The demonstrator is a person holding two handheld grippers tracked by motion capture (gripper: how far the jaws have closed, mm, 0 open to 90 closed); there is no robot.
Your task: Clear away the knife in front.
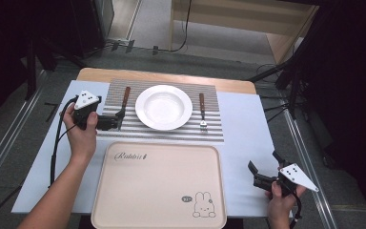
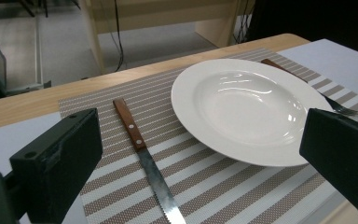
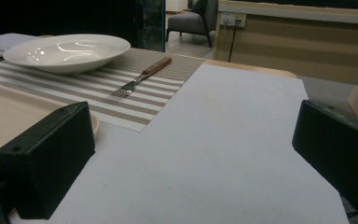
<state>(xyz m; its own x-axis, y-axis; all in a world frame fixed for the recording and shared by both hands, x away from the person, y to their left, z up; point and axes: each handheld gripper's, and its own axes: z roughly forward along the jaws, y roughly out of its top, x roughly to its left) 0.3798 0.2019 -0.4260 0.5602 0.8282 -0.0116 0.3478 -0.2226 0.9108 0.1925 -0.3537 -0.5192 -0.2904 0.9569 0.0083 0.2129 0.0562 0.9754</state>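
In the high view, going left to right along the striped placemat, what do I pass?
Left gripper → knife → white plate → fork.

The high view looked forward and down from above the person's edge of the table, far enough off to take in the whole white plate (image 1: 163, 107) with the striped placemat (image 1: 138, 129) under it and the beige tray (image 1: 159, 186) on the near side of the plate. The left gripper view sat low and close to the plate (image 2: 249, 109), looking across it from the knife (image 2: 144, 158) side between its own spread jaws. The right gripper view lay lower and farther from the plate (image 3: 67, 51), facing it over bare tabletop from the fork (image 3: 142, 77) side; all three views shared the plate and placemat
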